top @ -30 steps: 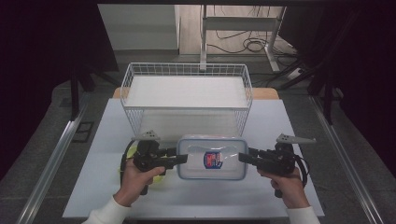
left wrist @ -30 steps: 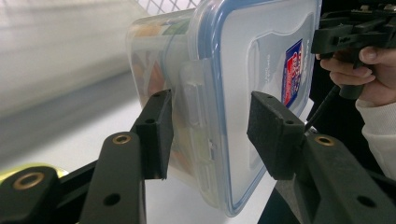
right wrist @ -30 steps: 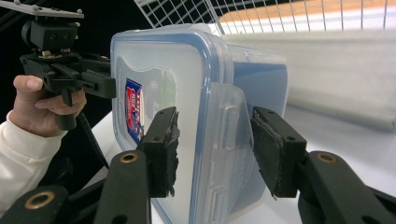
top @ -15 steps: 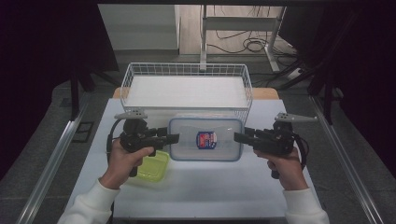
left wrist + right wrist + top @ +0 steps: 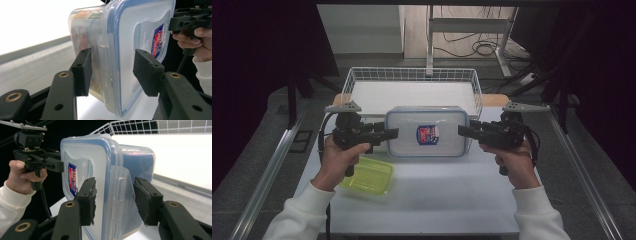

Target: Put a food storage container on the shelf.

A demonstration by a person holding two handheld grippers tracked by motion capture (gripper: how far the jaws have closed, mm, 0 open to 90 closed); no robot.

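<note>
1. Since the earlier high-view frames, the clear lidded container (image 5: pixel 428 132) has come up off the white table (image 5: pixel 447 200) and toward the wire basket (image 5: pixel 412 75); the yellow-green lid (image 5: pixel 368 176), earlier half hidden by my left hand, now lies exposed on the table.
2. Left gripper (image 5: pixel 393 133): clamped on the container's left short end. In the left gripper view one pad presses the body wall and the other pad (image 5: pixel 146 71) sits on the lid face, with the clip flap (image 5: pixel 105 57) between them.
3. Right gripper (image 5: pixel 462 131): clamped likewise on the right short end. In the right gripper view the pads bracket the lid rim and the right-hand clip flap (image 5: pixel 120 192).
4. Position: the container hangs level between the two grippers, clear of the table and just in front of the basket's near rim, its red and blue label (image 5: pixel 428 134) facing up.
5. Handling, as I judge it: rigid plastic, smooth and fairly slippery against the pads. Coloured contents show through the wall (image 5: pixel 83 32), so I expect some weight. The lid looks seated.
6. Where to hold: the short ends, across rim and wall, as now. The clip flaps are hinged and may flex, so I would keep pressure on the stiff rim and keep both hands level, lest the load slide.
</note>
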